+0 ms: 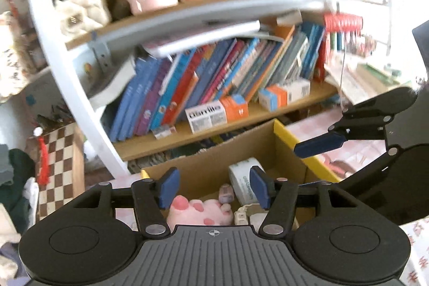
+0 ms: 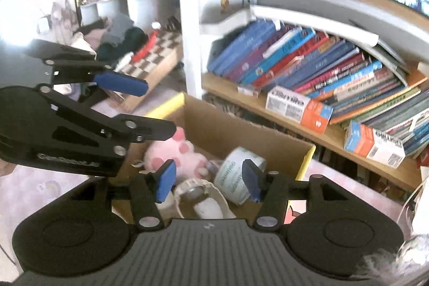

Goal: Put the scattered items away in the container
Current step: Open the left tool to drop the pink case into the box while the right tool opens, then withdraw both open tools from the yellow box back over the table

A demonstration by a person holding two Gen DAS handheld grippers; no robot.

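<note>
Right wrist view: brown cardboard box (image 2: 214, 130) holds pink plush paw (image 2: 174, 154), white tape roll (image 2: 236, 176), white watch (image 2: 195, 189) | left gripper (image 1: 213, 188), right gripper (image 2: 209, 180) spread wide, empty | no stray items visible; apparently near completion.

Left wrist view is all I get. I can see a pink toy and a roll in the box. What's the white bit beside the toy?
Observer: It's a white watch, lying in the box just in front of the plush.
Operator: I only see one blue finger of the other tool. Is it holding anything?
Observer: No. The right tool is open and empty, poised over the box.
</note>
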